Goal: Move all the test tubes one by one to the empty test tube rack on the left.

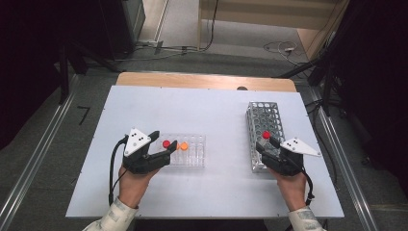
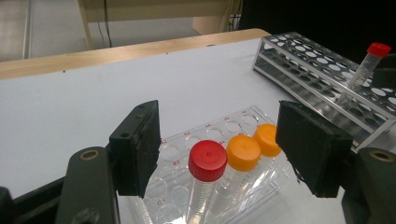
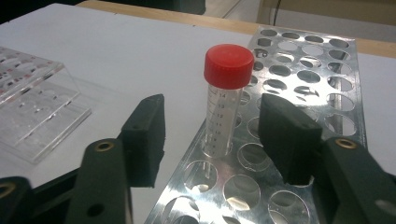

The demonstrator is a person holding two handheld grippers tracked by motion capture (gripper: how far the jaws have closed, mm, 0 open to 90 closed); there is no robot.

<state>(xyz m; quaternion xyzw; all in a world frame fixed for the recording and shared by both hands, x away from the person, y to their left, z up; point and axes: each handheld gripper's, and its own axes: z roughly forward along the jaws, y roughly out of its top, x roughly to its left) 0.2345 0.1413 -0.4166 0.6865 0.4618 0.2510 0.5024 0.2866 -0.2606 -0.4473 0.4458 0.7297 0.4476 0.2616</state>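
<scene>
A person sits at a white table (image 1: 216, 192) with a gripper in each hand. The left gripper (image 1: 162, 143) is at the clear plastic rack (image 1: 192, 151) on the left side of the table. Its two black jaws stand apart, one on each side of a tube with a red cap (image 2: 208, 161). The jaws do not touch the tube, so this gripper holds nothing. That tube stands up in a hole of the clear rack. Right next to it are two tubes with orange caps (image 2: 243, 151), and they stand in the same row. The right gripper (image 1: 266, 144) is at the shiny metal rack (image 1: 264, 115) on the right side of the table. The metal rack has lots of round holes. One tube with a red cap (image 3: 228, 65) stands in a hole near the close end of it. It leans a little. The jaws of the right gripper are on both sides of this tube, with a gap on each side. They do not press on it, so this gripper holds nothing too. The two racks are well apart from each other. Past the white table top there is a strip of wood (image 1: 207, 81), and then a grey floor with some cables (image 1: 284, 48).
</scene>
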